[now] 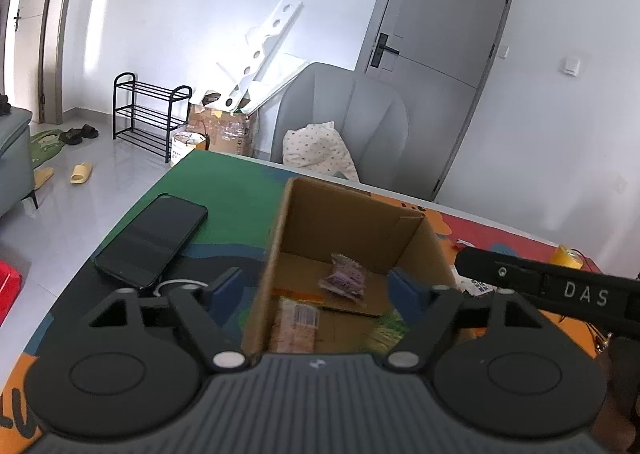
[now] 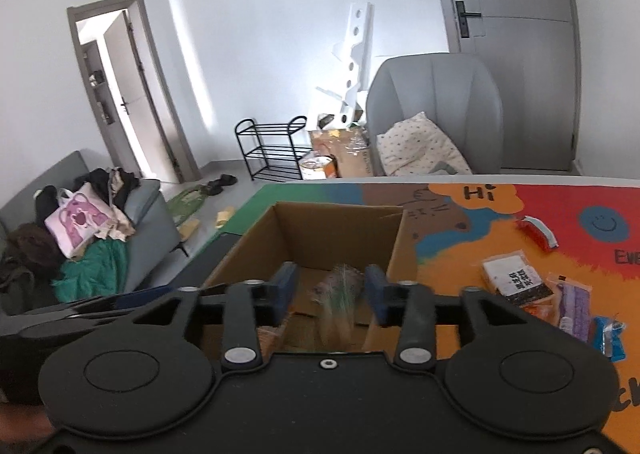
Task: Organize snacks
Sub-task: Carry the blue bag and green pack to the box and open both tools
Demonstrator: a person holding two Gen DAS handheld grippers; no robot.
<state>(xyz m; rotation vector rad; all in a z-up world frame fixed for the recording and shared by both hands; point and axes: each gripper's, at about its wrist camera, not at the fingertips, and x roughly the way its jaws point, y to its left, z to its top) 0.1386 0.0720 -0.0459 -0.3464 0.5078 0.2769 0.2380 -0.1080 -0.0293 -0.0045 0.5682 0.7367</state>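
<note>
Ahead of left gripper [image 1: 316,290]: open cardboard box [image 1: 412,242] on the colourful mat [image 1: 232,189].
Left gripper state: jaws spread wide, nothing between them; left finger outside the box's left wall, right finger over its inside.
Box contents, left view: purple snack packet [image 1: 346,280] on the floor near the back wall; pale packet with barcode [image 1: 298,324] nearer the gripper; green-striped packet [image 1: 390,324] to its right, blurred.
Left of gripper: black phone [image 1: 154,238] flat on the mat, just beside the box.
Right of gripper: other gripper's black arm marked DAS [image 1: 560,290].

Ahead of right gripper [image 2: 330,292]: same box [image 2: 396,246], fingers above its opening.
Right gripper state: jaws apart; blurred greenish packet [image 2: 340,302] between them, contact cannot be told.
Right of gripper, on mat: red packet [image 2: 536,232]; white QR-code packet [image 2: 514,278]; purple packet [image 2: 574,304]; blue packet [image 2: 612,336], all outside the box.
</note>
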